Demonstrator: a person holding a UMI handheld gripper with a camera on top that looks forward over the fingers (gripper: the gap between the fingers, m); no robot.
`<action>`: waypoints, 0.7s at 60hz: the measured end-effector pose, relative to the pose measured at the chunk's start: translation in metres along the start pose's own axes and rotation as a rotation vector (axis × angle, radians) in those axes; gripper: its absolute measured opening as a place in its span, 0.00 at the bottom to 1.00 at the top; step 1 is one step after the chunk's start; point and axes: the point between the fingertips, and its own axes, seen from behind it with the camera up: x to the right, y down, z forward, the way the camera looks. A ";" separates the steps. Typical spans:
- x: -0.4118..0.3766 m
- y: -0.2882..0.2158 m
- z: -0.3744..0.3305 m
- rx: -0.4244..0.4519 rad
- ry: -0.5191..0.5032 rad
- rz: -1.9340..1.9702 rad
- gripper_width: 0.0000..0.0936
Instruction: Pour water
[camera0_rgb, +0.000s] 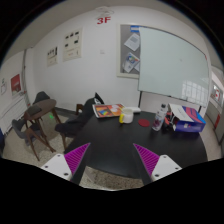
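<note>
A clear plastic bottle (157, 121) stands near the far end of a dark table (110, 140), well beyond my fingers. To its left is a small yellow cup (125, 117). My gripper (112, 165) hovers above the table's near end, open, with only bare tabletop between the two magenta pads (76, 158). It touches neither the bottle nor the cup.
An orange-and-white box (107, 110) lies left of the cup. A colourful box (188, 117) sits right of the bottle. Dark chairs (40, 115) stand to the left of the table. A whiteboard (175, 65) hangs on the far wall.
</note>
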 end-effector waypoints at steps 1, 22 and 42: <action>0.011 0.005 0.008 -0.007 0.006 0.002 0.90; 0.237 0.032 0.177 0.005 0.198 0.042 0.91; 0.322 -0.039 0.321 0.143 0.194 0.079 0.90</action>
